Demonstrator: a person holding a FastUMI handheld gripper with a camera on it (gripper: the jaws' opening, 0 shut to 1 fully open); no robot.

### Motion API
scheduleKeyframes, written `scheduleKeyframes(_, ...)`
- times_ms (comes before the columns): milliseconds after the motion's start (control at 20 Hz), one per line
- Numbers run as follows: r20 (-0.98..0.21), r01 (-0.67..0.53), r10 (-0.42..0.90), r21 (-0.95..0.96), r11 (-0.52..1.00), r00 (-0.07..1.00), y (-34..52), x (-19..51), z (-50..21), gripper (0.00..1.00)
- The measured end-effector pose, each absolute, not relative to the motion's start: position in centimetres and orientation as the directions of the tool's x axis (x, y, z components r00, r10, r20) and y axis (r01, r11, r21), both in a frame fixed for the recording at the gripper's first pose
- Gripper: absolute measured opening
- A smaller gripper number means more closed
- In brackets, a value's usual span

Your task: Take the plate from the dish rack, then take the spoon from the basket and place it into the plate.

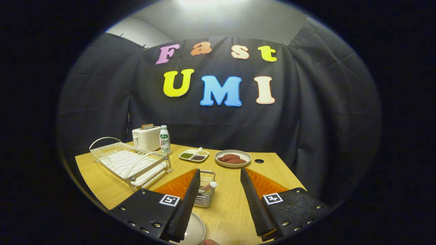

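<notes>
Wooden table (235,204) carries toaster (146,137) and bottle (165,139) beyond the open-fingered hand-held gripper (219,180).

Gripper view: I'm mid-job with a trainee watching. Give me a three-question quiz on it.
1. True or false: the dish rack holds a plate.
2. The spoon's handle sticks out of the: A) toaster B) basket C) bottle
3. Fill in: the gripper is ___.

Key: 1 false; the plate lies on the table beneath one finger. 2 B; spoon. 3 open, holding nothing.
</notes>
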State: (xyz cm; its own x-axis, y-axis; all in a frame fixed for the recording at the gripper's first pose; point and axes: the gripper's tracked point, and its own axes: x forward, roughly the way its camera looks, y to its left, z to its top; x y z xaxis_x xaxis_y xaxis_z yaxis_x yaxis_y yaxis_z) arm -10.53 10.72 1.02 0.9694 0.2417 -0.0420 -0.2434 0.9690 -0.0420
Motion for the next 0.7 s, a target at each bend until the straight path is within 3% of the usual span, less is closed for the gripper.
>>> scheduleKeyframes(550, 0.023, -0.191, 0.191, -0.013, 0.981, 0.981, 12.7, -4.1, -3.0, 0.74)
scheduleKeyframes(700, -0.004, -0.193, 0.193, -0.035, 0.981, 0.981, 13.3, -3.1, -3.8, 0.63)
